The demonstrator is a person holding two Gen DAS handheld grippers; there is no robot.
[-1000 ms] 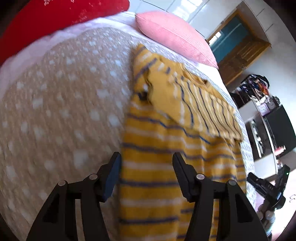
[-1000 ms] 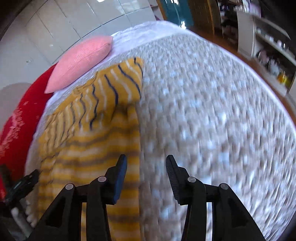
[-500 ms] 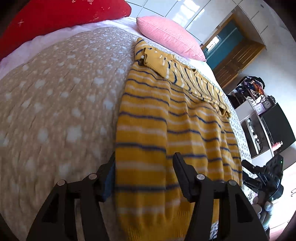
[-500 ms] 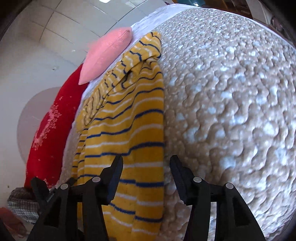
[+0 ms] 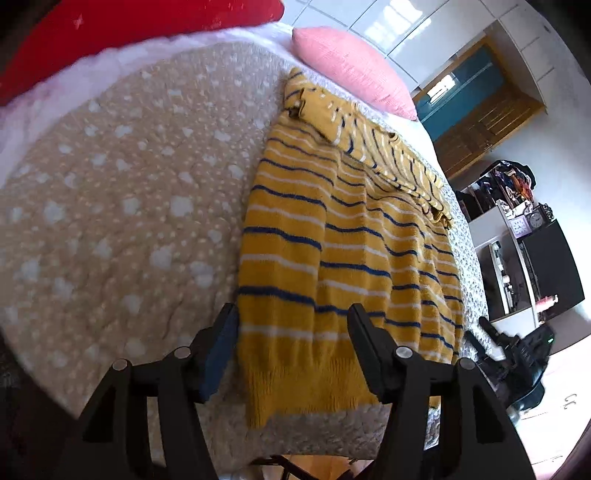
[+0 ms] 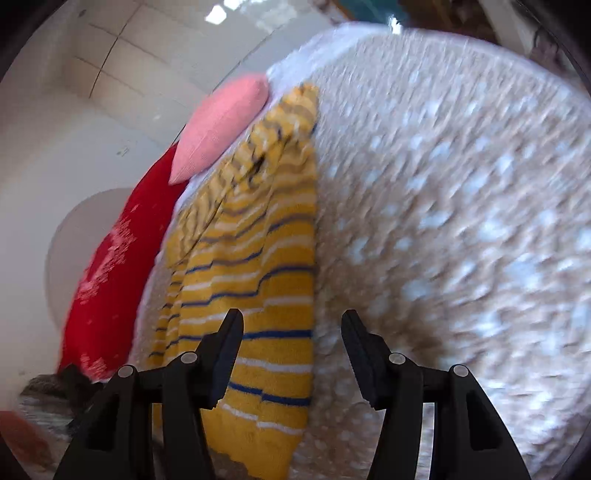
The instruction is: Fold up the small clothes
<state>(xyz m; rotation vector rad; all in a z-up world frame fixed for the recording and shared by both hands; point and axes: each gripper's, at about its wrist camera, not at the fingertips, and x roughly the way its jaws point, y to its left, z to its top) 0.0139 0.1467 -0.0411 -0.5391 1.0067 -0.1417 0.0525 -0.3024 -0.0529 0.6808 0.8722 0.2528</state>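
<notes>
Two tools hang over the near end of a bed [image 5: 110, 221] covered with a beige quilt dotted in white, and both are spread wide with nothing between their jaws. On that quilt lies a yellow sweater [image 5: 332, 258] with blue and white stripes, flat and lengthwise, its ribbed hem close to the near edge of the bed and its sleeves folded across the far, upper part. The left tool [image 5: 291, 347] hovers over the hem at the sweater's left corner, one finger above the quilt just beside the side edge, the other above the knit. The right tool [image 6: 291, 350] hovers at the sweater's other side, where the sweater [image 6: 258, 295] fills the space under its left finger and the quilt lies under its right one; this view is blurred, so whether a finger touches the cloth cannot be told. Beyond the sweater's far end rests a pink pillow [image 5: 354, 66], near the folded sleeves, and a red pillow [image 5: 129, 33] lies further left along the head of the bed. Past the bed's right side stands a white shelf unit [image 5: 517, 243] with small items on it.
</notes>
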